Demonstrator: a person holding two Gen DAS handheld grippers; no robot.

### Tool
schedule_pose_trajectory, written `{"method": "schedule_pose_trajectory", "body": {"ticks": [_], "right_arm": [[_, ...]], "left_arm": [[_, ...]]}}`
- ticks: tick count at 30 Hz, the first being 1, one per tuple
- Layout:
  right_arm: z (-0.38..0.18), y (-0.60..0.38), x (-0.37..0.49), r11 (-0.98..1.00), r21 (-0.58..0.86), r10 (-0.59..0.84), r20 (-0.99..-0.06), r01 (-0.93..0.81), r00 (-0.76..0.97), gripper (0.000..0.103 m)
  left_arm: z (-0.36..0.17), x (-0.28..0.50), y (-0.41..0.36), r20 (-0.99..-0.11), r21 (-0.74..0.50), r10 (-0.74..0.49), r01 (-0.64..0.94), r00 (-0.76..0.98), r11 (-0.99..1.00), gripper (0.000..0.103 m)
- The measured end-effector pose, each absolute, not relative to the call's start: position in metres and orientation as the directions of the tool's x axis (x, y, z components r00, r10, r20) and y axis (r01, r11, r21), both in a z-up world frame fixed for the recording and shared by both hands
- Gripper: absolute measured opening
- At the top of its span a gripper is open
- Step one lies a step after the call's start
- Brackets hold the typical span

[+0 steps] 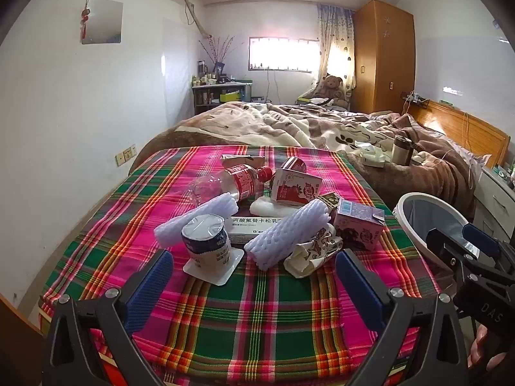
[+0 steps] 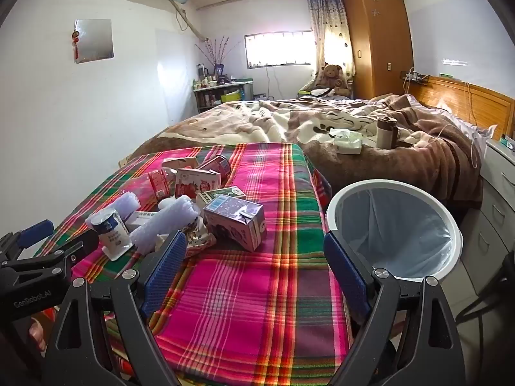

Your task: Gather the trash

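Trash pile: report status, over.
Left gripper and right gripper open, empty. Trash pile untouched on plaid cloth. Bin lined, clear.

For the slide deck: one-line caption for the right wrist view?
Open right tongs hover over the plaid cloth, trash pile to their left, lined bin to their right.

**Grippers: two, hand-held**

Left gripper: jaws spread wide, nothing between them, angled downward. Right gripper: likewise wide apart and empty, angled downward, just beside the left. Fingertips of a hand partly visible.
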State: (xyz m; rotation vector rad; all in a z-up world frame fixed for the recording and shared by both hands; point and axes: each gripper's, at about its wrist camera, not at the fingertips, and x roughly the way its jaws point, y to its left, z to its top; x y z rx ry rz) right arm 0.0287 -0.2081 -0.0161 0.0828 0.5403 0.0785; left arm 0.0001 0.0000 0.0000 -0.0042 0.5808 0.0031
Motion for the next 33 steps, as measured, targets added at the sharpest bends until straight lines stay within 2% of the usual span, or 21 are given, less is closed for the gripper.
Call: {"method": "schedule_pose_trajectory", "body": {"ticks": [33], "right_arm": [[-0.0116,-0.2113,0.0235,0.997,0.070,0.051,-0.496,-0.018,0.867,0.089]], "left_arm": [[-0.0026,0.0005,-0.0002,-0.555,-0.007,-0.006,0.003,0.832,1.000,0.103]]}}
